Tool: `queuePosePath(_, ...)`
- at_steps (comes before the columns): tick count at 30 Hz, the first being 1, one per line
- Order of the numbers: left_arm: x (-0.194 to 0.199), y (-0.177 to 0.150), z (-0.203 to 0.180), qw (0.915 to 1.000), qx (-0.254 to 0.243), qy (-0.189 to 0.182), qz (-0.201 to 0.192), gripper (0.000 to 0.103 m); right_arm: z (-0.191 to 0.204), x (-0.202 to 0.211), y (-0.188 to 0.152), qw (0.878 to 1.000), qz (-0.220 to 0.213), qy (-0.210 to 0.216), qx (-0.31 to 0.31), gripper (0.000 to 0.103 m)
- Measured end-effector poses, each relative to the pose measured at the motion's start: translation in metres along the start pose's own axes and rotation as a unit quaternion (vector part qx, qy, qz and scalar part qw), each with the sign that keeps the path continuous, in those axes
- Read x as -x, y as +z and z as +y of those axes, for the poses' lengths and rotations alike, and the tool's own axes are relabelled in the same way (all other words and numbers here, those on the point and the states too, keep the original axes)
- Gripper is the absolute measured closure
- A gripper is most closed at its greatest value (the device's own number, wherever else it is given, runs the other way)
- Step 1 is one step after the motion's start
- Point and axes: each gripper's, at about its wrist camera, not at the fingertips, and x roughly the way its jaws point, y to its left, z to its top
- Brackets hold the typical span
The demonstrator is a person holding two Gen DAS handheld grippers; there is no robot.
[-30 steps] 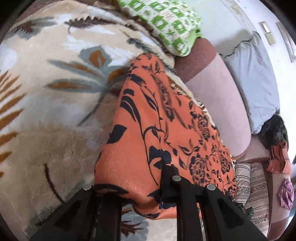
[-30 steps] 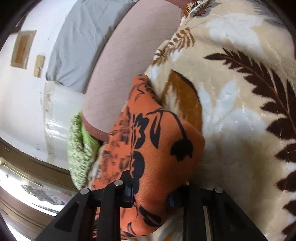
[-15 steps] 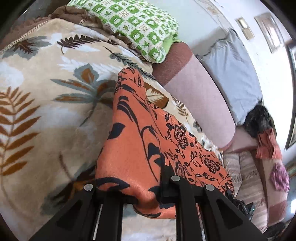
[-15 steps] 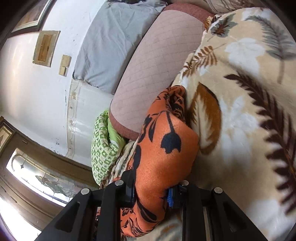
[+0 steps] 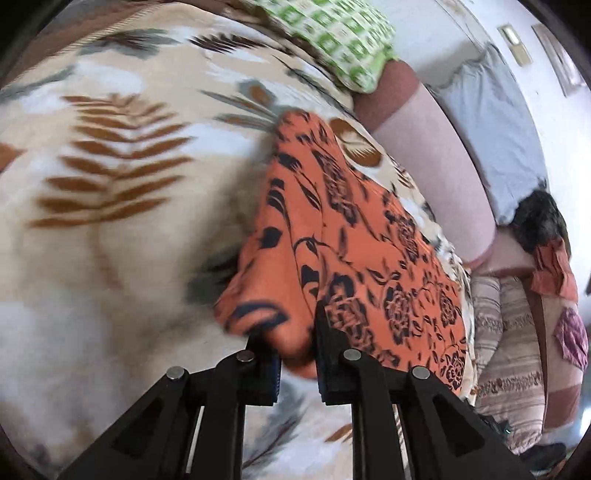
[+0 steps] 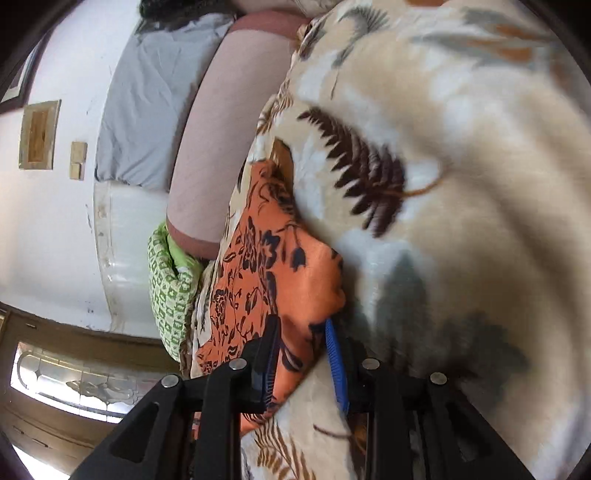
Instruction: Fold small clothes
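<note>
An orange cloth with black flower print point(image 5: 354, 251) hangs stretched over the leaf-patterned blanket point(image 5: 110, 229). My left gripper point(image 5: 295, 347) is shut on its near corner, a bunch of the fabric pinched between the black pads. In the right wrist view the same orange cloth point(image 6: 266, 266) runs away from the camera. My right gripper point(image 6: 301, 343) is shut on the other corner, the fabric pressed between a black pad and a blue pad point(image 6: 334, 354). The cloth's far end rests by the blanket's edge.
A pink quilted bolster point(image 5: 443, 162) and a grey pillow point(image 5: 495, 122) lie along the white wall. A green-and-white checked pillow point(image 5: 343, 33) sits at the blanket's far end. Striped bedding point(image 5: 506, 354) and a dark garment point(image 5: 539, 218) are on the right.
Both grippers have carried the orange cloth sideways across the blanket. It now looks narrower and more gathered, and more blanket shows in both views.
</note>
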Motion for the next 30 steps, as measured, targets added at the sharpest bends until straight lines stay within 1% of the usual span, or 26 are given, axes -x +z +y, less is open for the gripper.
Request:
queuePosePath(3,0.021,-0.004,0.001,0.9994,0.007,0.016,-0.030,0.088,0.029,0.021,-0.001,0.997,-0.023,-0.013,0.068,0.075)
queuePosePath(4,0.028,-0.005,-0.008,0.9986,-0.007,0.026,-0.047,0.088,0.040,0.024,0.000,0.996,-0.026,-0.012,0.086,0.075)
queuePosePath(6,0.033,-0.007,-0.026,0.9961,-0.041,0.044,-0.065,0.088,0.059,0.022,0.003,0.994,-0.022,-0.007,0.110,0.075)
queuePosePath(7,0.035,-0.009,-0.040,0.9943,-0.058,0.048,-0.076,0.088,0.067,0.018,0.004,0.993,-0.021,-0.005,0.120,0.075)
queuePosePath(9,0.038,-0.012,-0.055,0.9909,-0.081,0.051,-0.094,0.087,0.083,0.001,0.003,0.991,-0.014,-0.002,0.135,0.075)
queuePosePath(10,0.040,-0.015,-0.065,0.9870,-0.098,0.064,-0.110,0.084,0.087,-0.009,0.003,0.990,-0.008,-0.005,0.141,0.075)
queuePosePath(11,0.041,-0.016,-0.069,0.9844,-0.107,0.073,-0.118,0.077,0.090,-0.021,0.002,0.990,-0.002,-0.008,0.144,0.075)
queuePosePath(12,0.043,-0.016,-0.072,0.9828,-0.112,0.079,-0.124,0.072,0.091,-0.034,0.001,0.990,0.007,-0.009,0.144,0.075)
queuePosePath(14,0.044,-0.017,-0.071,0.9810,-0.109,0.099,-0.126,0.068,0.086,-0.052,-0.001,0.990,0.019,-0.009,0.140,0.075)
queuePosePath(17,0.043,-0.019,-0.068,0.9774,-0.104,0.136,-0.124,0.067,0.069,-0.071,-0.003,0.990,0.042,-0.020,0.136,0.074)
queuePosePath(19,0.050,-0.024,-0.066,0.9731,-0.108,0.158,-0.129,0.065,0.051,-0.082,-0.003,0.990,0.058,-0.048,0.122,0.072)
queuePosePath(20,0.052,-0.026,-0.066,0.9716,-0.110,0.165,-0.130,0.059,0.040,-0.086,-0.002,0.990,0.067,-0.055,0.109,0.072)
queuePosePath(21,0.055,-0.030,-0.067,0.9695,-0.113,0.174,-0.131,0.050,0.034,-0.088,0.000,0.991,0.076,-0.046,0.099,0.072)
queuePosePath(23,0.059,-0.036,-0.069,0.9649,-0.121,0.190,-0.134,0.042,0.037,-0.086,0.000,0.990,0.079,-0.044,0.113,0.073)
queuePosePath(25,0.064,-0.042,-0.072,0.9580,-0.135,0.212,-0.138,0.042,0.045,-0.077,-0.003,0.986,0.074,-0.048,0.139,0.072)
queuePosePath(28,0.080,-0.046,-0.072,0.9526,-0.136,0.231,-0.144,0.042,0.055,-0.060,-0.008,0.984,0.058,-0.042,0.162,0.072)
queuePosePath(30,0.097,-0.047,-0.070,0.9493,-0.131,0.236,-0.161,0.038,0.064,-0.048,-0.011,0.982,0.044,-0.038,0.181,0.072)
